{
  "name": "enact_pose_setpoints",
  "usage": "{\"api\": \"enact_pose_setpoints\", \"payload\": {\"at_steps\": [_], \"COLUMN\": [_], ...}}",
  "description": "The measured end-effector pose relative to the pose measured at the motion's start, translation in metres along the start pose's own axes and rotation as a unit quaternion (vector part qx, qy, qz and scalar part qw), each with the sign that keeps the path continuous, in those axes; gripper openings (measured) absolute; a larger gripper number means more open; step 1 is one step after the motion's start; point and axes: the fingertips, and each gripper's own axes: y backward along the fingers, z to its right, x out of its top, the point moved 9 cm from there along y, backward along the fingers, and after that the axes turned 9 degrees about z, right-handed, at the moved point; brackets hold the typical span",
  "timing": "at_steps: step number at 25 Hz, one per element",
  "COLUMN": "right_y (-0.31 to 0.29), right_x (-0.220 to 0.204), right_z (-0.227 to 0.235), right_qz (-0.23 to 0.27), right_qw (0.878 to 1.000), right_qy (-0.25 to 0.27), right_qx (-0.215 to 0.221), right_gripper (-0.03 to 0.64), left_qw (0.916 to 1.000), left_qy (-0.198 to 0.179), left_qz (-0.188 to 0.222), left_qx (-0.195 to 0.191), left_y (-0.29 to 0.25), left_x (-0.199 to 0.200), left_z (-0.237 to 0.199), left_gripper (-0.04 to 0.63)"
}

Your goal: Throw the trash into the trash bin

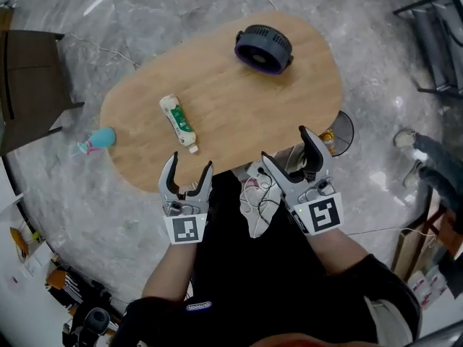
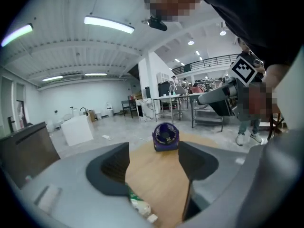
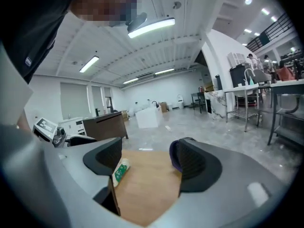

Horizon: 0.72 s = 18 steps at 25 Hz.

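Grey marble floor point(image 1: 166, 20) surrounded an oval wooden counter point(image 1: 239, 107). A person point(image 1: 246, 280) in dark clothing stood at the counter's near edge with a gripper in each hand. A dark round trash bin point(image 1: 343, 130) stood on the floor just beside the counter's right end, partly hidden behind the right gripper point(image 1: 285, 144). The right gripper was held over the near right edge of the counter. Its jaws were spread, with nothing between them. The left gripper point(image 1: 190, 161) was held over the near edge, to the left of the right gripper. Its jaws were likewise spread and gripped nothing. A purple desk fan point(image 1: 263, 49) sat at the far end of the counter. The trash, a white-and-green tube point(image 1: 177, 121), lay flat on the counter left of centre, ahead of the left gripper and apart from it. A small teal-and-pink object point(image 1: 98, 141) lay on the floor just beside the counter's left edge.
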Motion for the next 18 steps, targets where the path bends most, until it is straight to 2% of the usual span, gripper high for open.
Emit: {"api": "enact_pose_setpoints", "payload": {"at_steps": [4, 10, 13, 18], "right_y": [-0.034, -0.089, -0.116, -0.158], "right_x": [-0.009, -0.037, -0.060, -0.110], "right_z": [-0.039, -0.106, -0.129, -0.158], "right_qz": [-0.013, -0.029, -0.055, -0.126], "right_qw": [0.999, 0.994, 0.991, 0.985], "right_qy": [0.002, 0.020, 0.033, 0.040], "right_qx": [0.048, 0.105, 0.117, 0.111], "right_gripper": [0.403, 0.403, 0.403, 0.403], "left_qw": [0.9986, 0.9944, 0.9915, 0.9879], "left_qy": [0.014, 0.024, 0.032, 0.040], "left_qz": [0.001, -0.003, -0.013, -0.021], "left_qx": [0.051, 0.103, 0.126, 0.149], "left_y": [0.032, 0.074, 0.090, 0.111], "left_x": [-0.010, -0.034, -0.051, -0.074], "left_z": [-0.030, -0.078, -0.101, -0.142], "left_gripper": [0.330, 0.330, 0.330, 0.330]}}
